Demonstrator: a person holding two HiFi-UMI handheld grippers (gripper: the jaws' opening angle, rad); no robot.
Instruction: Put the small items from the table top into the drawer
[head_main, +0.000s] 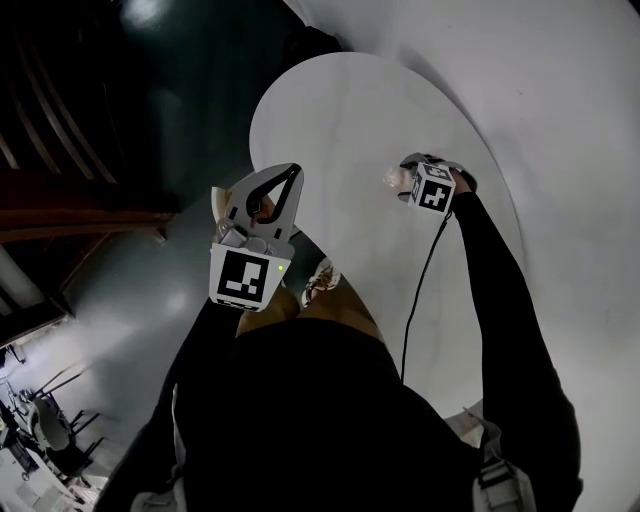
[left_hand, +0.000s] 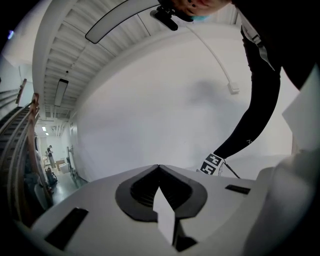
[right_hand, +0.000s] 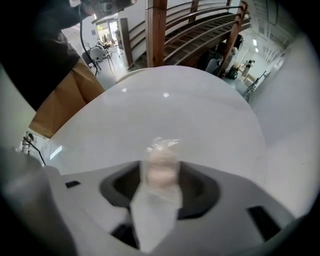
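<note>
A small pale item in clear wrap (right_hand: 161, 159) is pinched between the jaws of my right gripper (right_hand: 160, 172), which is shut on it. In the head view that wrapped item (head_main: 393, 178) shows at the tip of the right gripper (head_main: 404, 181), just above the white round table top (head_main: 340, 120). My left gripper (head_main: 291, 173) is raised at the table's near left edge, shut with nothing in it. In the left gripper view its jaws (left_hand: 159, 168) meet and point at a white wall. No drawer shows in any view.
The table top (right_hand: 200, 110) is bare where it shows. A dark glossy floor (head_main: 120, 300) lies to its left. A white curved wall (head_main: 560, 110) borders its right side. A wooden staircase (right_hand: 200, 30) stands beyond the table. The person's shoe (head_main: 321, 281) is beside the table's near edge.
</note>
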